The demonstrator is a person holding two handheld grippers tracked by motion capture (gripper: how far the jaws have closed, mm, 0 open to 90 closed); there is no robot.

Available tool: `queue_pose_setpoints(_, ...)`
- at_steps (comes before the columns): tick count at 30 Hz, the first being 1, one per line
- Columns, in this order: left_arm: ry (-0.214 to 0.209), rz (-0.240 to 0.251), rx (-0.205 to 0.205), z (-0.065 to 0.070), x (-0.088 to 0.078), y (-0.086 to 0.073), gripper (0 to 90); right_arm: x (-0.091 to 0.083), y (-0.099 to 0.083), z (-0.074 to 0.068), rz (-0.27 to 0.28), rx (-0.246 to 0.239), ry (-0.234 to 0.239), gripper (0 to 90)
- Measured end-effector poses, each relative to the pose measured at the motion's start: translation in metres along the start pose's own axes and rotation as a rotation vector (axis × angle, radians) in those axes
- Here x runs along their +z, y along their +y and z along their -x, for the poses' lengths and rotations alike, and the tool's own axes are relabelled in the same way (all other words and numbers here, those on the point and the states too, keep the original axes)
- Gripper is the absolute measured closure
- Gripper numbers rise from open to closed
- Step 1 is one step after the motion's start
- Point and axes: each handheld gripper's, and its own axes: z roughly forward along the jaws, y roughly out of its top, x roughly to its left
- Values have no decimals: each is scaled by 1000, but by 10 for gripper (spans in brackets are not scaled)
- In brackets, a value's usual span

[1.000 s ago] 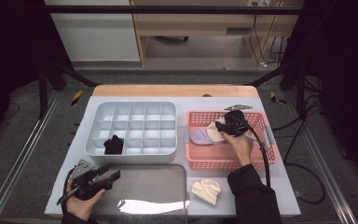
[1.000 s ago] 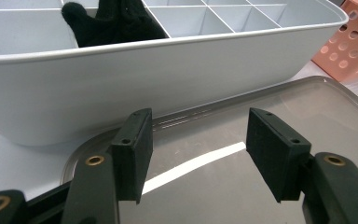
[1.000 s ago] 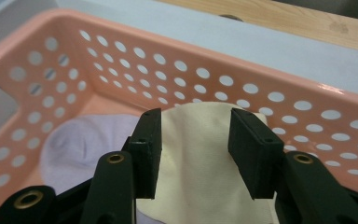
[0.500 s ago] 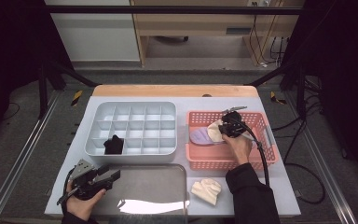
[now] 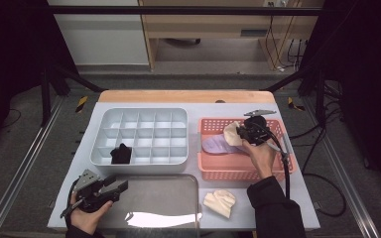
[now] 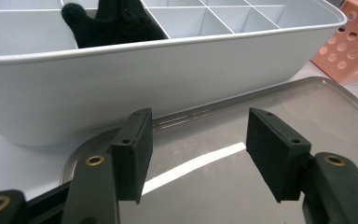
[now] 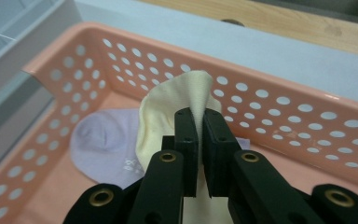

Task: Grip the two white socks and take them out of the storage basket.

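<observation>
In the pink basket (image 5: 273,171) my right gripper (image 5: 240,133) is shut on a cream sock (image 5: 230,133). Its jaws have just closed on the cloth. In the right gripper view the gripper (image 7: 199,116) pinches a raised fold of that cream sock (image 7: 168,105), and a purple sock (image 7: 102,140) lies flat beneath it. A black sock (image 5: 121,153) fills one front compartment of the white divided box (image 5: 139,115). My left gripper (image 5: 120,186) rests open and holds nothing over the metal tray (image 5: 168,198). A second cream sock (image 5: 220,202) lies on the table.
In the left gripper view the white box wall (image 6: 168,74) stands just beyond the open gripper (image 6: 196,144), with the black sock (image 6: 114,21) above it and the pink basket (image 6: 354,42) at the right. Shelving and cables are behind the table.
The right gripper has closed on the cream sock and risen slightly with its fold. The left gripper has stayed where it was.
</observation>
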Motion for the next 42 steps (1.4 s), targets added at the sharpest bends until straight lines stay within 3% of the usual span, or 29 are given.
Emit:
queue_pose_setpoints(14, -5, 0, -2, 0, -1, 1, 404, -57, 0, -16, 154, -33, 86, 863)
queue_pose_setpoints(24, -6, -6, -6, 1, -1, 1, 404, -98, -12, -35, 245, -71, 160, 863)
queue_pose_setpoints(27, -5, -4, -8, 1, -1, 1, 403, -106, -18, -40, 274, -59, 196, 863)
queue_pose_setpoints(37, -3, -11, -10, 0, 0, 1, 403, -122, -46, -43, 342, -37, 238, 863)
queue_pose_setpoints(42, -2, -14, -9, 1, 0, 1, 403, -135, -57, -47, 368, -60, 269, 863)
